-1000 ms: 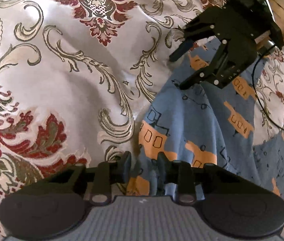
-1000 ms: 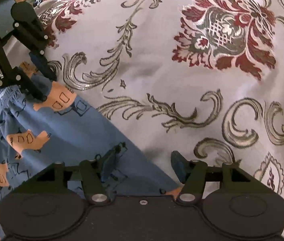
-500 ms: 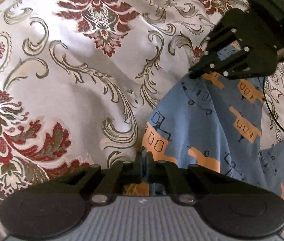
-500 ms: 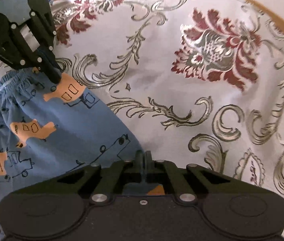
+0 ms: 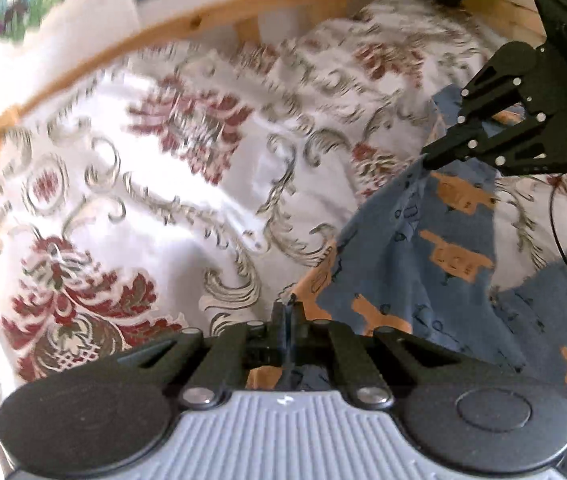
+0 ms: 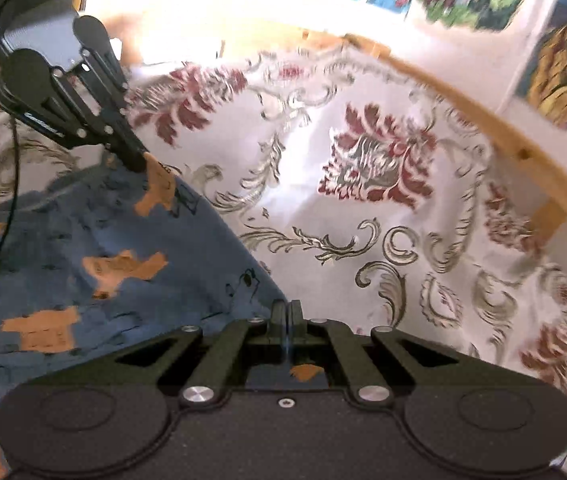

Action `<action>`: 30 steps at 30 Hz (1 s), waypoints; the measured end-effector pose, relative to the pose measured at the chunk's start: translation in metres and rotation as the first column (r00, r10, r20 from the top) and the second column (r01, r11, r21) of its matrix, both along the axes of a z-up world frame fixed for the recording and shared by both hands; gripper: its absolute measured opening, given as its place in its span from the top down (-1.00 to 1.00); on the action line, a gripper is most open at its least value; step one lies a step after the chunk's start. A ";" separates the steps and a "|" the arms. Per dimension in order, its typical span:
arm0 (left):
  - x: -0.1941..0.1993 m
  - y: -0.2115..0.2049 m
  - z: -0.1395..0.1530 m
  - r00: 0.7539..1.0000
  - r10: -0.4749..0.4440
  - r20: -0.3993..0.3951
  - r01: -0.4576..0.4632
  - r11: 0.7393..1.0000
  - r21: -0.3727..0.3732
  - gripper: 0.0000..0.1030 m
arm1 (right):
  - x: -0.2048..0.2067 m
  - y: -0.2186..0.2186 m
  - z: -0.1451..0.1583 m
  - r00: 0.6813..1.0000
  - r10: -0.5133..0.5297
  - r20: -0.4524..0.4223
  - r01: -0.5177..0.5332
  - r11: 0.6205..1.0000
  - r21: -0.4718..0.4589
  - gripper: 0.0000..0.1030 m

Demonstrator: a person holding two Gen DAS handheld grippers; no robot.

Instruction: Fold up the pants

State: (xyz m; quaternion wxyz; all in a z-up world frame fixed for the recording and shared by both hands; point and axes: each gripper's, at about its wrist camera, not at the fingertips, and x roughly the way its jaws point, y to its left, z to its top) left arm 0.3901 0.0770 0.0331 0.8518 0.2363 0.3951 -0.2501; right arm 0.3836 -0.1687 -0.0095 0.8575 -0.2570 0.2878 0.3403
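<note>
Blue pants [image 5: 435,248] now lifted — both grippers [image 5: 286,312] [image 6: 285,310] clamped, raised.

Right gripper [image 6: 286,312] pinching blue pants [image 6: 83,240], left gripper [image 6: 137,166] likewise

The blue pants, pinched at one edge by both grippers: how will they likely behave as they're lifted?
The blue pants are probably floppy: between the left gripper and right gripper the cloth drapes and creases. Likely light, since two small pinches raise it. It may slide easily over the shiny bedspread.
</note>
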 end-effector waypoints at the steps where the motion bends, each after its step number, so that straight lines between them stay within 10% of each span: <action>1: -0.012 -0.002 0.003 0.999 -0.020 0.028 0.020 1.000 0.008 0.96 | -0.015 -0.003 0.003 1.000 -0.004 0.016 0.004 1.000 0.002 1.00; 18: -0.186 -0.012 -0.040 0.935 -0.344 0.088 0.322 0.925 0.200 0.95 | -0.266 0.021 -0.030 0.998 -0.012 0.057 0.018 0.994 -0.105 1.00; 28: -0.226 -0.003 -0.083 0.921 -0.376 0.099 0.334 0.895 0.296 0.87 | -0.315 0.046 -0.089 0.992 -0.074 0.105 0.088 0.987 -0.132 0.98; 30: -0.226 -0.004 -0.083 0.926 -0.362 0.107 0.321 0.905 0.278 0.81 | -0.316 0.048 -0.092 0.988 -0.048 0.145 0.073 0.982 -0.172 0.64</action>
